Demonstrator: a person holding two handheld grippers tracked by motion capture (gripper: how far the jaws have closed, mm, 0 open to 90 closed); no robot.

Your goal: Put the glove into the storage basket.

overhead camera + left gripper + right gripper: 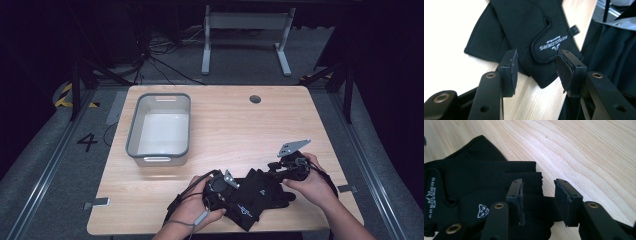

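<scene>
Both my tongs, left (pixel 537 68) & right (pixel 537 200), gape over gloves (pixel 257 197); I'd pinch cuff edge squarely, w/ bin (pixel 132 132) likely next.

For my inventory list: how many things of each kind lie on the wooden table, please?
Black fabric gloves with white logos: 2, overlapping, as far as I can tell
Grey rectangular plastic bin: 1
Total: 3

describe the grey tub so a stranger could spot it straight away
Start at the wooden table and look to its far left part. The grey tub stands there, rectangular, open-topped and pale inside; unlike the black gloves near the front edge, it is rigid and light-coloured.
</scene>
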